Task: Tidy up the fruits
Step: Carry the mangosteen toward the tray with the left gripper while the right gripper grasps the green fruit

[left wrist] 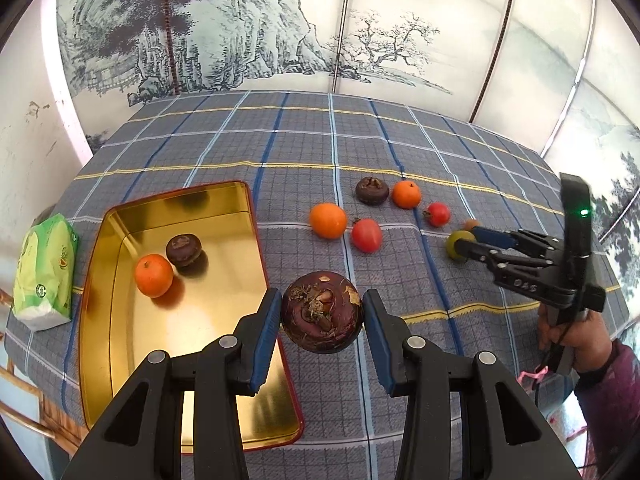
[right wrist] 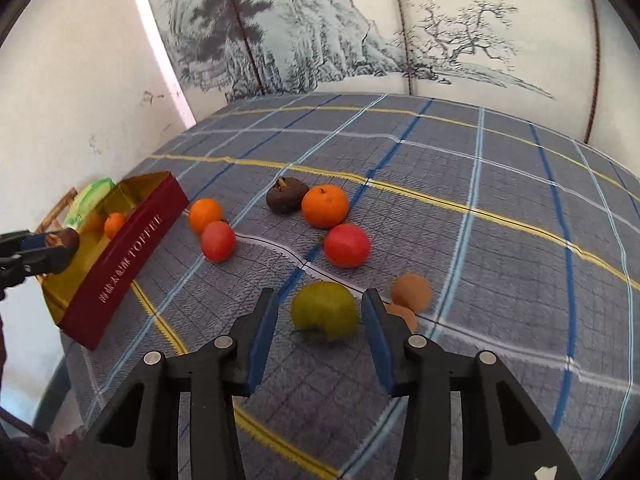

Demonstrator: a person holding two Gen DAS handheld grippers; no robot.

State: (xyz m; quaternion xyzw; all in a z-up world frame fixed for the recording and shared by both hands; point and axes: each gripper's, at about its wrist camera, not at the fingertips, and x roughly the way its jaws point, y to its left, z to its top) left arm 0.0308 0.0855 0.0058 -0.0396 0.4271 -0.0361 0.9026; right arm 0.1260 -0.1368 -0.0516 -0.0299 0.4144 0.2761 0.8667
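My left gripper [left wrist: 322, 314] is shut on a dark purple mangosteen [left wrist: 322, 312], held above the right edge of the gold tin tray [left wrist: 120, 320]. The tray holds an orange [left wrist: 153, 275] and another mangosteen [left wrist: 183, 250]. My right gripper [right wrist: 320, 316] is open around a green fruit [right wrist: 324, 310] that rests on the cloth; it also shows in the left wrist view [left wrist: 466, 245]. Loose on the cloth lie two oranges [right wrist: 325, 205] [right wrist: 205, 215], two red tomatoes [right wrist: 346, 245] [right wrist: 217, 241], a mangosteen [right wrist: 286, 195] and two small brown fruits [right wrist: 411, 291].
The table has a grey plaid cloth [left wrist: 320, 140]. A green tissue pack [left wrist: 44, 272] lies left of the tray at the table's edge. The tray's red side reads TOFFEE [right wrist: 128, 256]. A painted screen [left wrist: 280, 20] stands behind the table.
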